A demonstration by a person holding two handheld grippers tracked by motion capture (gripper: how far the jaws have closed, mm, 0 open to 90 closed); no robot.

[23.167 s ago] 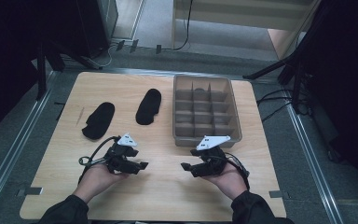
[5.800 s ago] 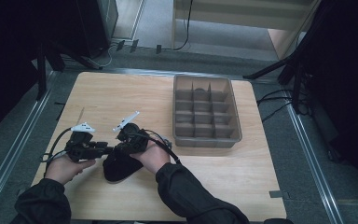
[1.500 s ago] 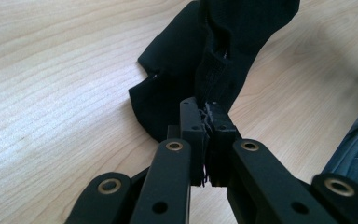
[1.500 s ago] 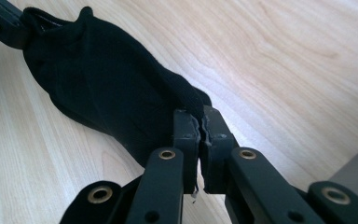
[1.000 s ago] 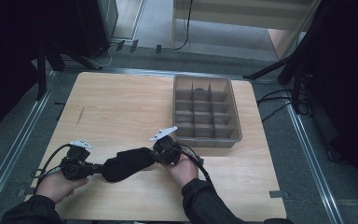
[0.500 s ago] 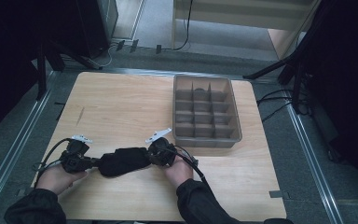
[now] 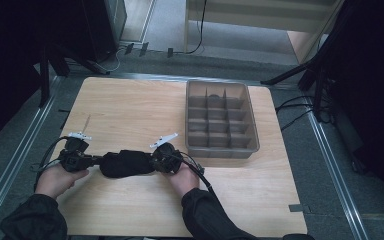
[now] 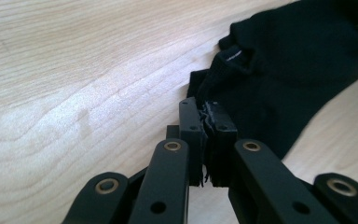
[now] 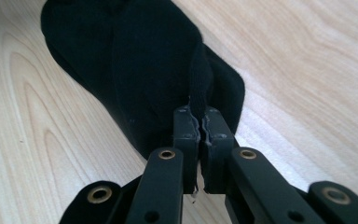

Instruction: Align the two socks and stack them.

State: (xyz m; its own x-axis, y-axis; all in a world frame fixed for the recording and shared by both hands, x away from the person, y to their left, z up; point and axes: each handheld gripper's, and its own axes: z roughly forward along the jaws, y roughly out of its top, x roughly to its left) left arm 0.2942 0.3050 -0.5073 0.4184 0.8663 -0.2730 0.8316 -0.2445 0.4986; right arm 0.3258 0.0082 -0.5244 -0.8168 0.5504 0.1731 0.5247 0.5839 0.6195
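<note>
A bundle of black socks lies stretched between my two grippers near the table's front left. My left gripper pinches the bundle's left end; in the left gripper view its jaws are closed on a fold of the black socks, with the left gripper pressing the fabric edge. My right gripper grips the right end; in the right gripper view the right gripper clamps a ridge of the black socks. The socks rest on the wooden table.
A grey divided tray with several compartments stands at the table's back right. Cables trail from both grippers toward the front. Metal rails run along both sides of the table, and dark stands rise behind it.
Both hands and the sock bundle have shifted left and slightly away from the table's front edge. Each gripper keeps its hold on its end of the socks.
</note>
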